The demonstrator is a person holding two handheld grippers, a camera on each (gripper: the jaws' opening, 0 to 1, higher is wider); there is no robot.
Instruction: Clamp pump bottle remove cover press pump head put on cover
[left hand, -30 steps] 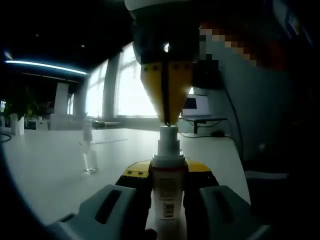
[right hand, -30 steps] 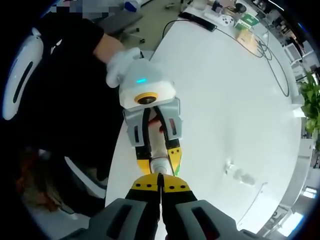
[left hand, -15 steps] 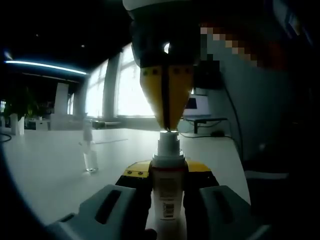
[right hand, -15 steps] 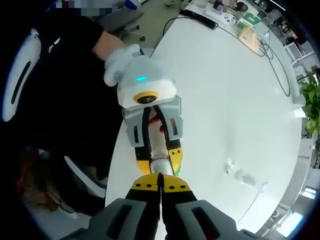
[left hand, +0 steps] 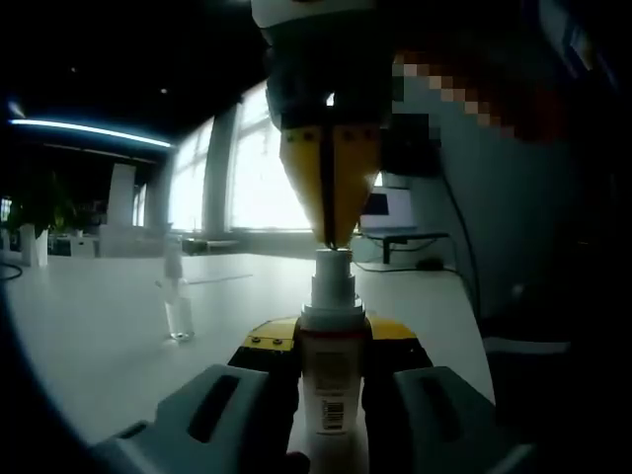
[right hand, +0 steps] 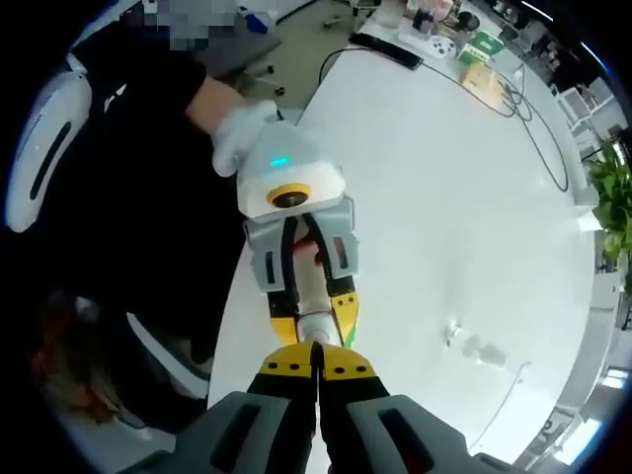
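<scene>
The pump bottle (left hand: 331, 385) stands upright with a label and barcode, and my left gripper (left hand: 333, 336) is shut on its body. Its white pump head (left hand: 333, 276) is bare. My right gripper (left hand: 333, 242) comes down from above, shut, its yellow tips resting on the top of the pump head. In the right gripper view my right gripper (right hand: 316, 367) points straight down at the pump head (right hand: 316, 328), which sits between the yellow fingertips of the left gripper (right hand: 314, 321). The clear cover (left hand: 178, 308) stands apart on the table (right hand: 472, 346).
The white table (right hand: 444, 197) stretches away to the right, with its edge running under the left gripper. A person's gloved hand (right hand: 242, 128) holds the left gripper. A cable (right hand: 538, 118) and small items (right hand: 464, 39) lie at the far end. A plant (right hand: 612, 197) stands beyond.
My right gripper's tips dipped with the pump head half a second ago and have now risen back. The pump head is up again. The left gripper and bottle have not moved.
</scene>
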